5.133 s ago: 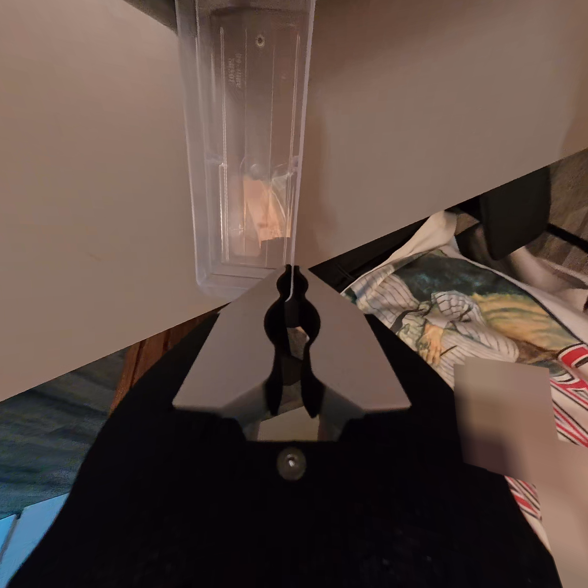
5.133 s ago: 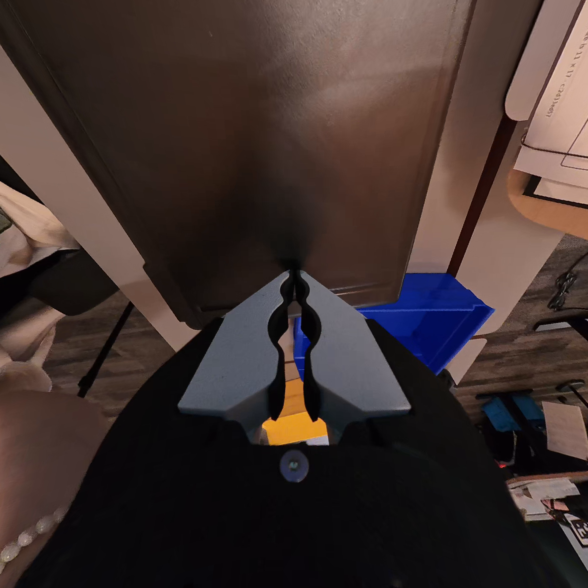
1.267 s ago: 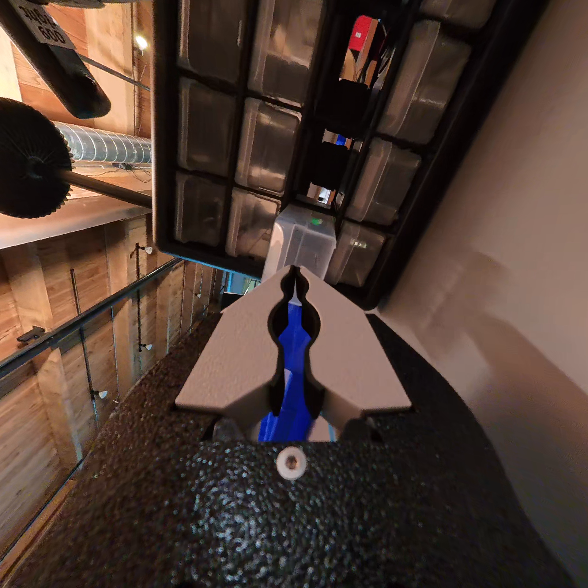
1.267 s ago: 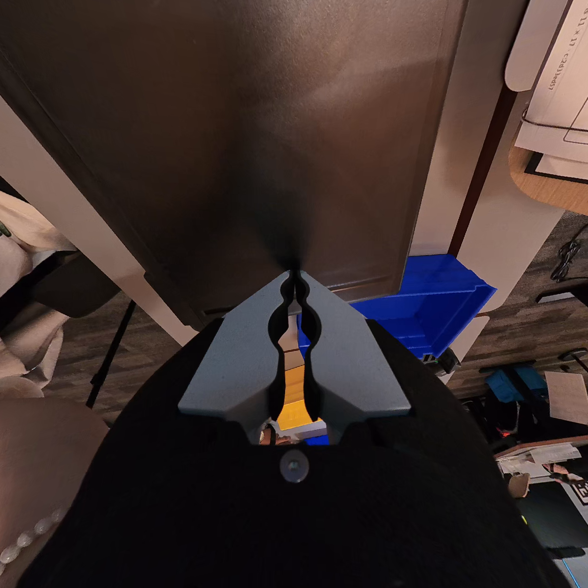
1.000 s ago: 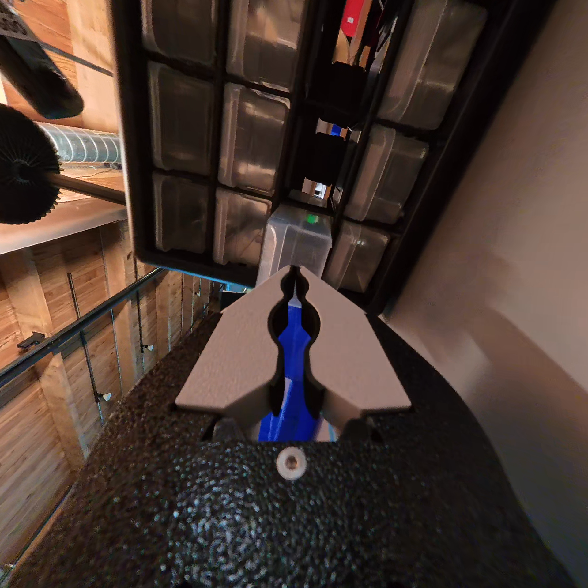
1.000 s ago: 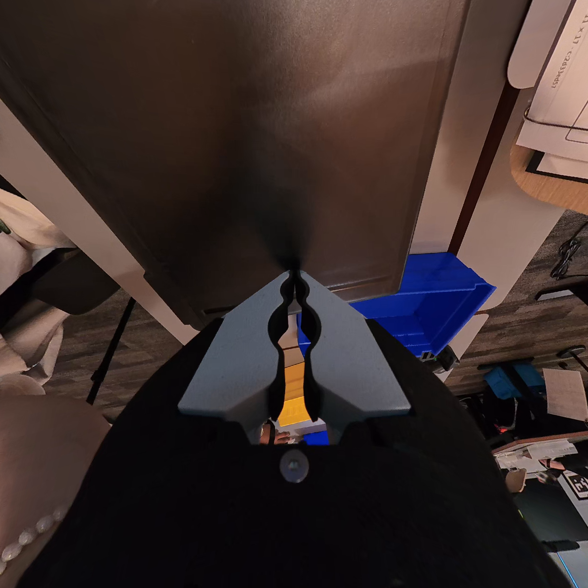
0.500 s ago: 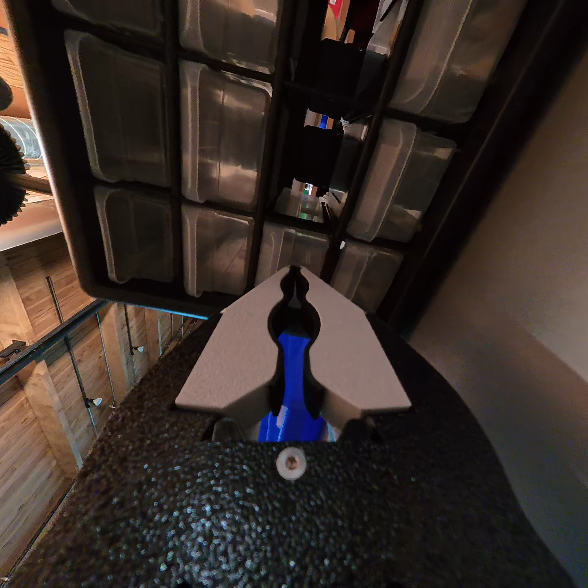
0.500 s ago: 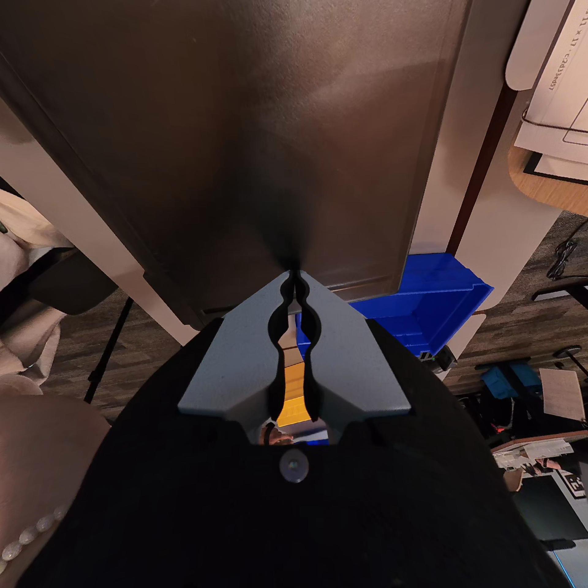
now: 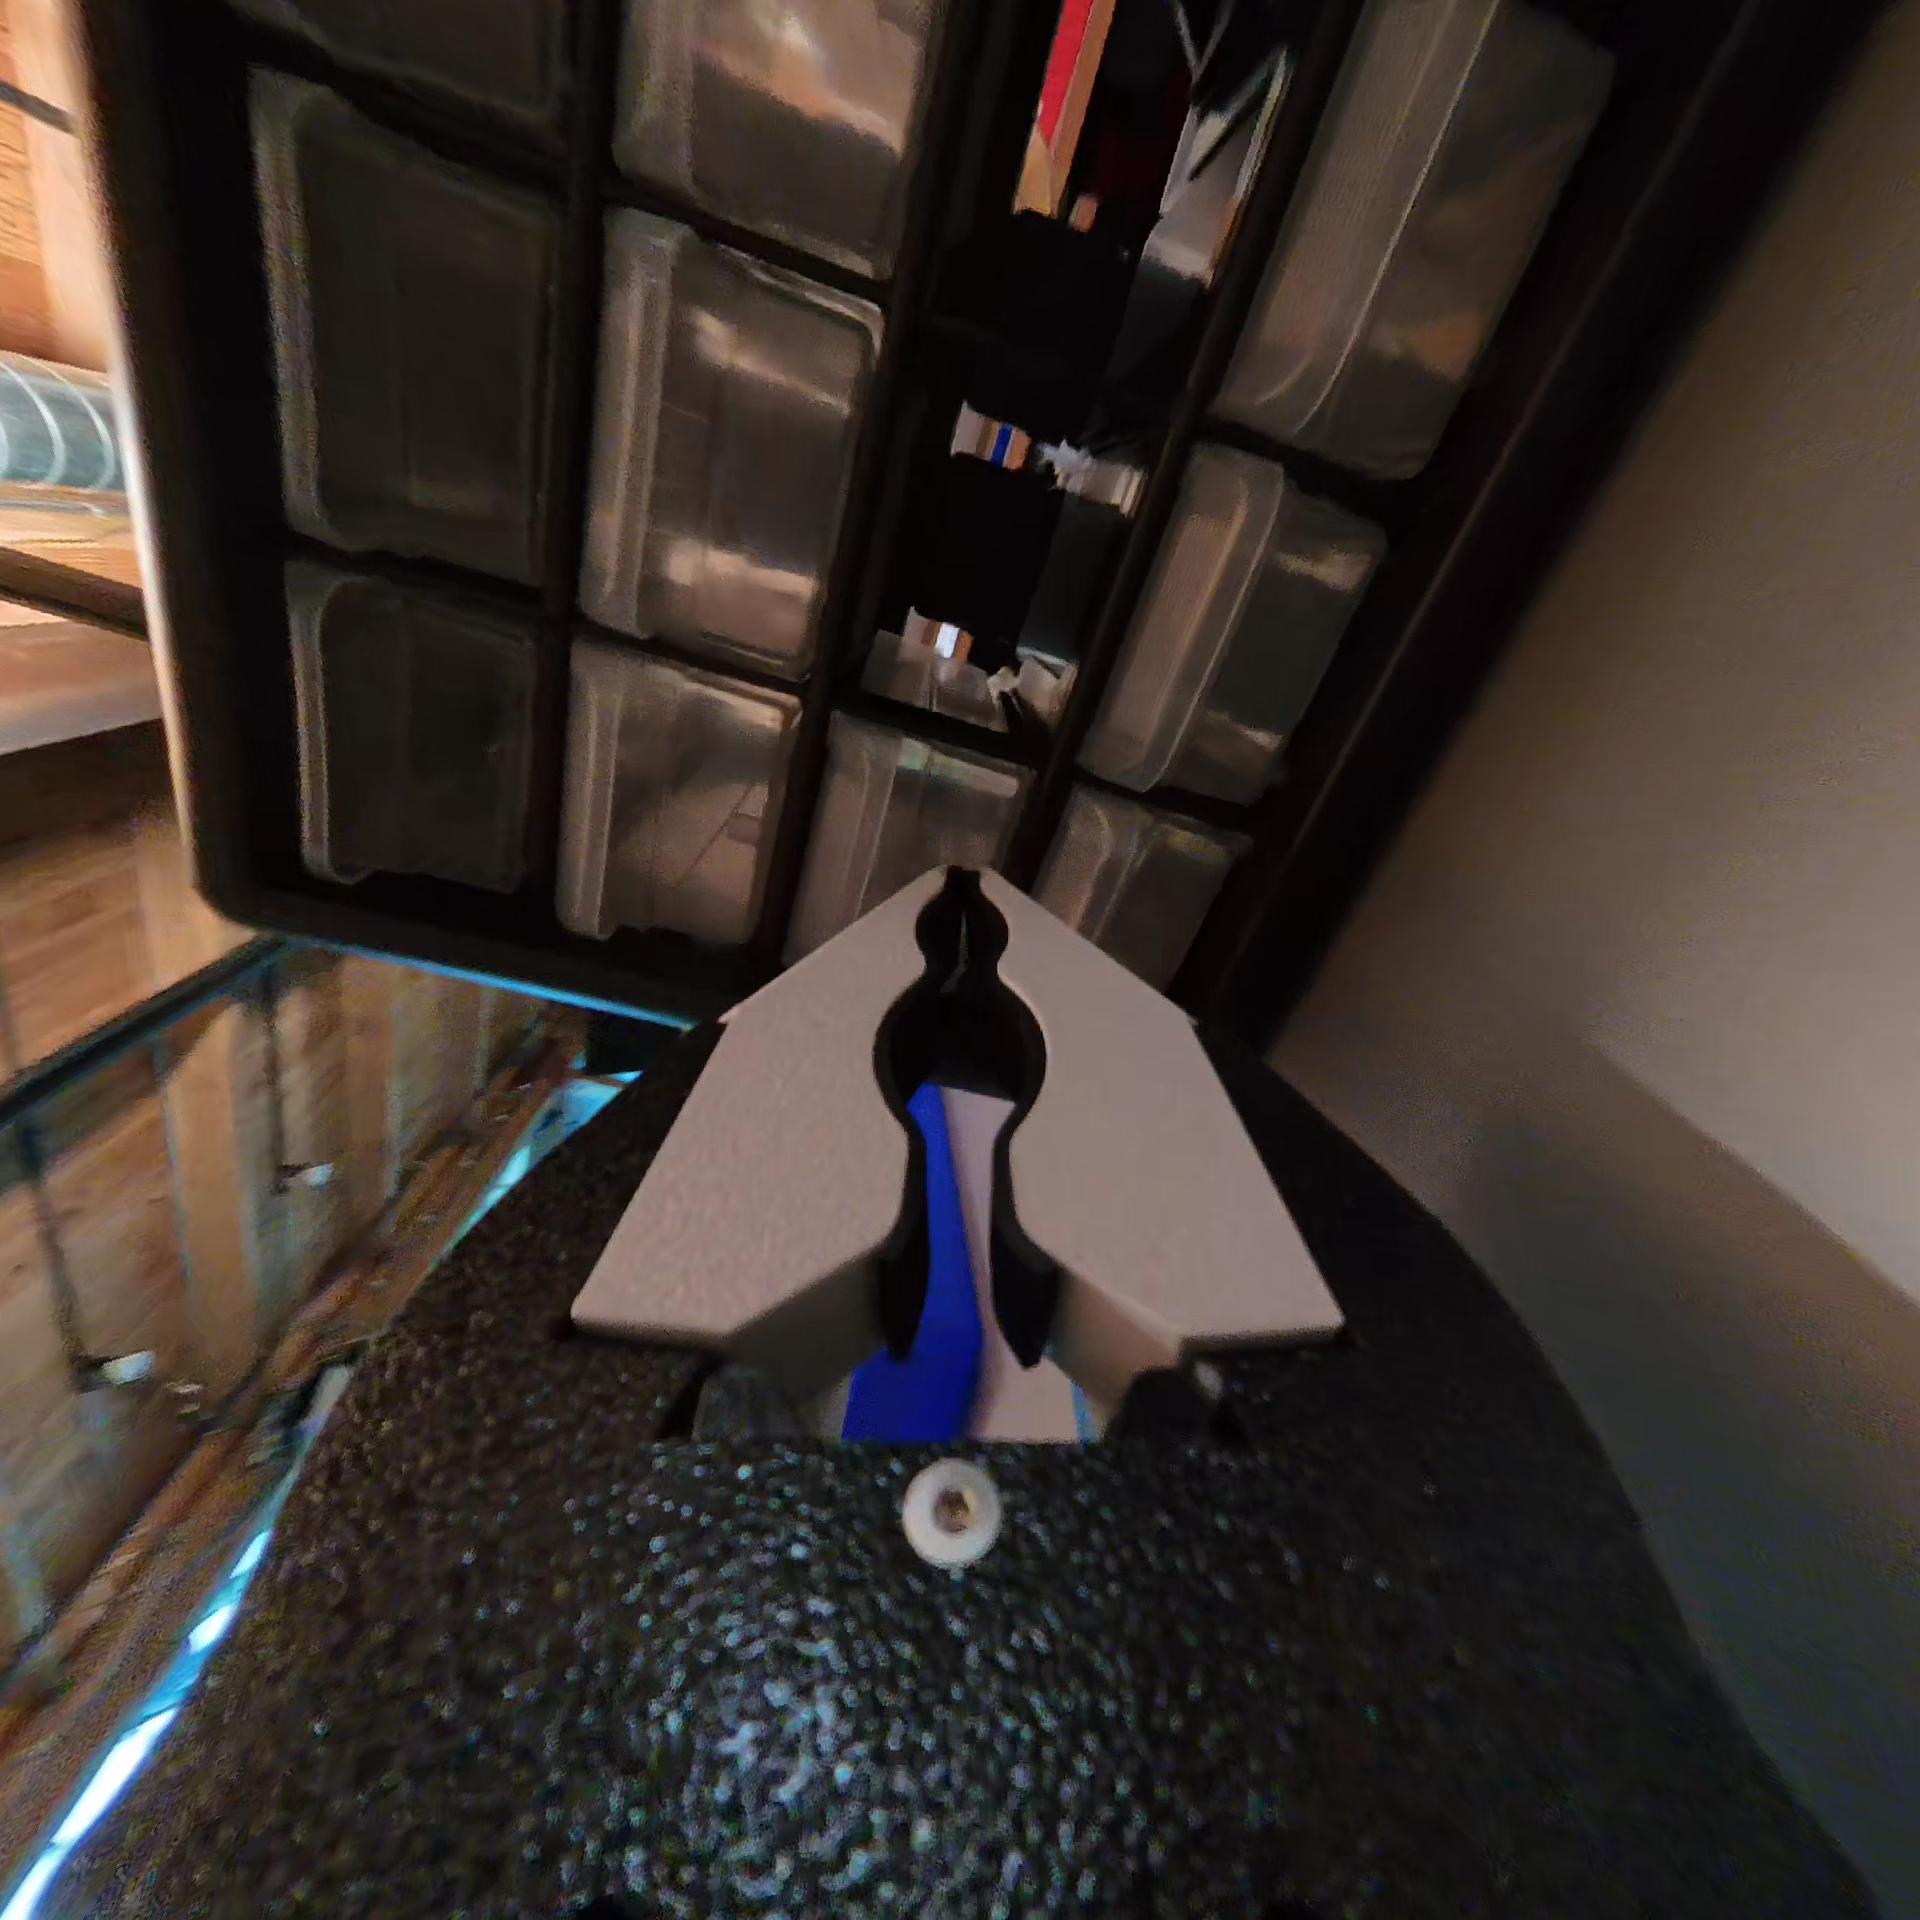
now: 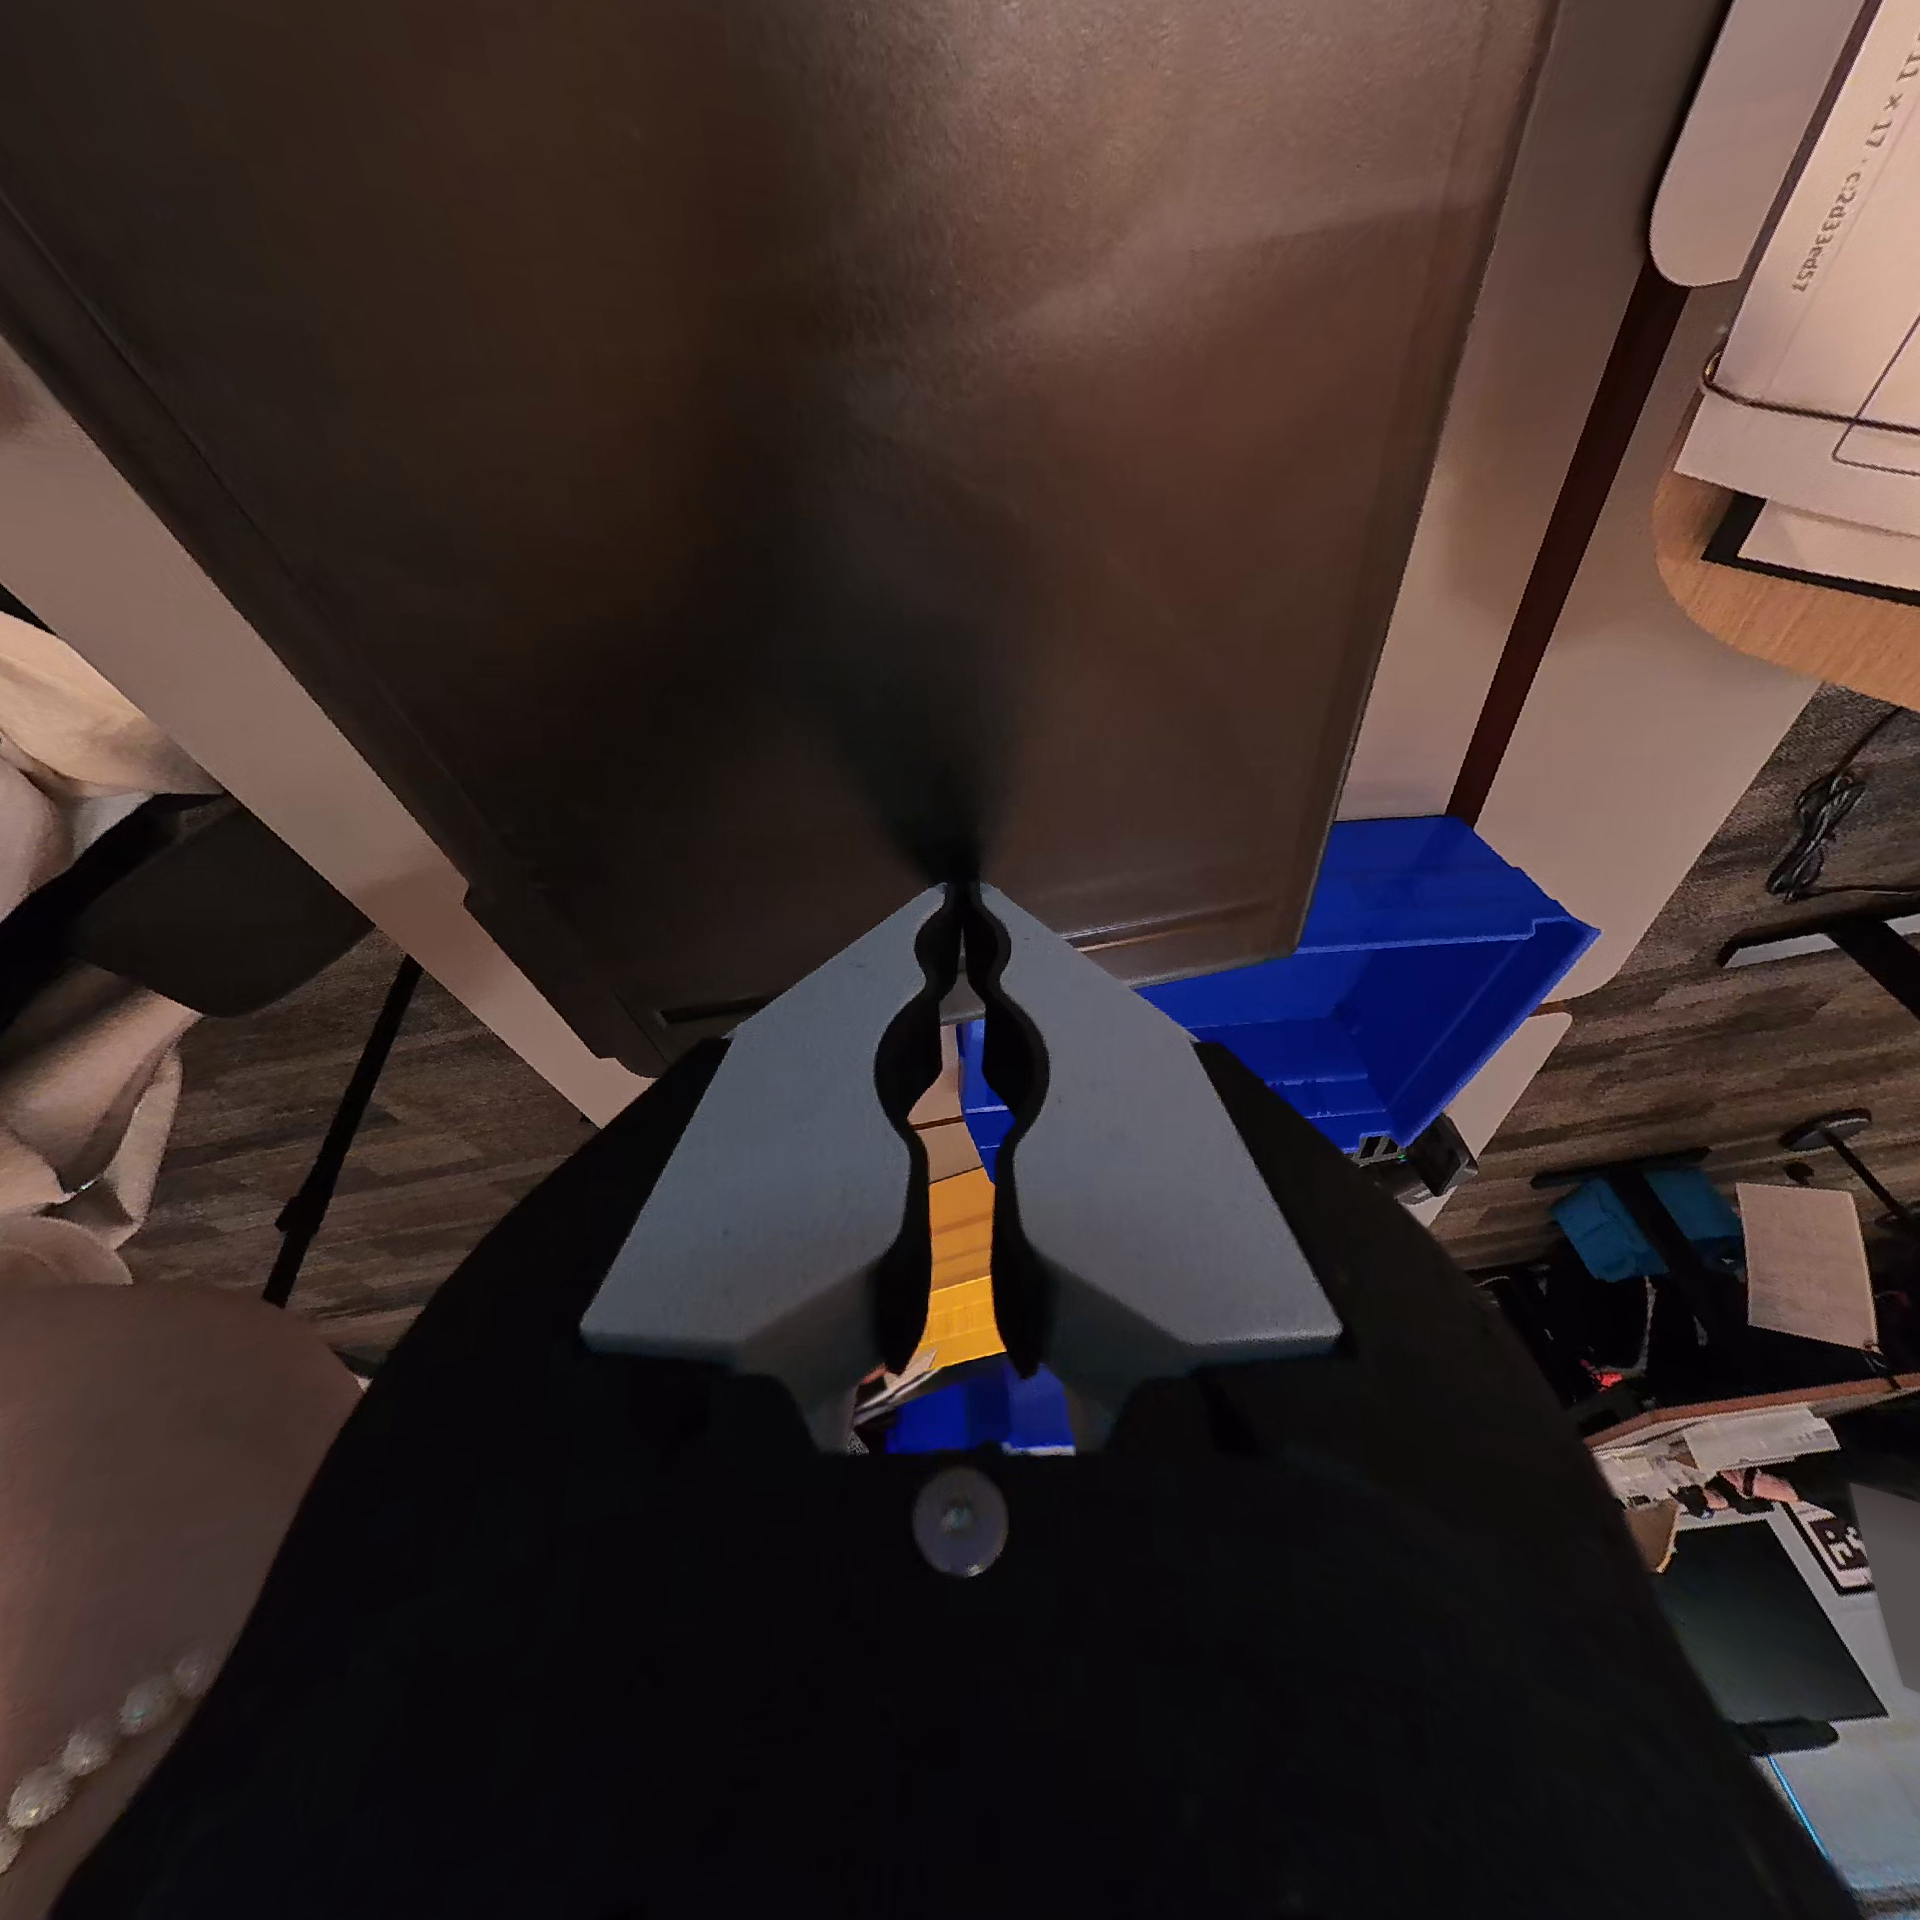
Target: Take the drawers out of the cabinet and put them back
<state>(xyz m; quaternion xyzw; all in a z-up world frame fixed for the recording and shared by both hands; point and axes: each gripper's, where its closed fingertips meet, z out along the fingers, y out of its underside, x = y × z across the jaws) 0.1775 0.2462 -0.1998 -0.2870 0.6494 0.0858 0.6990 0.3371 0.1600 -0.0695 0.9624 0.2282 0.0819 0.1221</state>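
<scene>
right, left claw (image 9: 961, 883) pinched on clear drawer (image 9: 914, 821) tab; right claw (image 10: 961, 896) closed against cabinet (image 10: 831, 416).

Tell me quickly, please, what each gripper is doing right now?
Left gripper: shut on the clear drawer at the cabinet.
Right gripper: shut, tips against the cabinet's dark side.
</scene>
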